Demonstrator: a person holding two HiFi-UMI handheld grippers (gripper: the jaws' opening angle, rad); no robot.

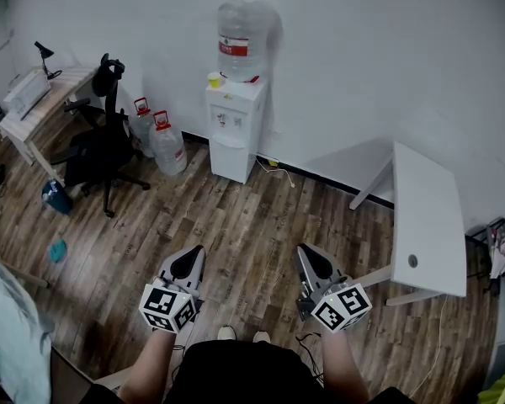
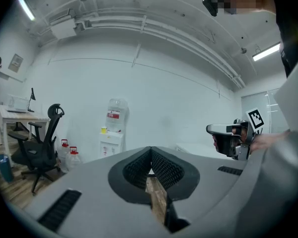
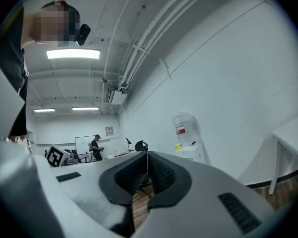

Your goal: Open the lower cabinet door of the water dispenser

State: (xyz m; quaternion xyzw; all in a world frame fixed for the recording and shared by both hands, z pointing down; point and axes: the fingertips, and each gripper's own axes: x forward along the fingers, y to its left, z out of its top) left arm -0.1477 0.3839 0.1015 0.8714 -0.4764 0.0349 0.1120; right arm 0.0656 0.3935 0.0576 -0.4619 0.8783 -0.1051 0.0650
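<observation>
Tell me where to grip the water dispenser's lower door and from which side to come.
Come straight at the front of the water dispenser: its back is to the wall, spare bottles crowd one side, and the floor in front is open. Grip a free edge of the lower door. From here no handle or hinge side can be made out.

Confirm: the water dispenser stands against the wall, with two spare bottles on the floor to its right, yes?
Wrong side: in the head view the two spare bottles stand on the floor left of the water dispenser, which does stand against the wall.
</observation>
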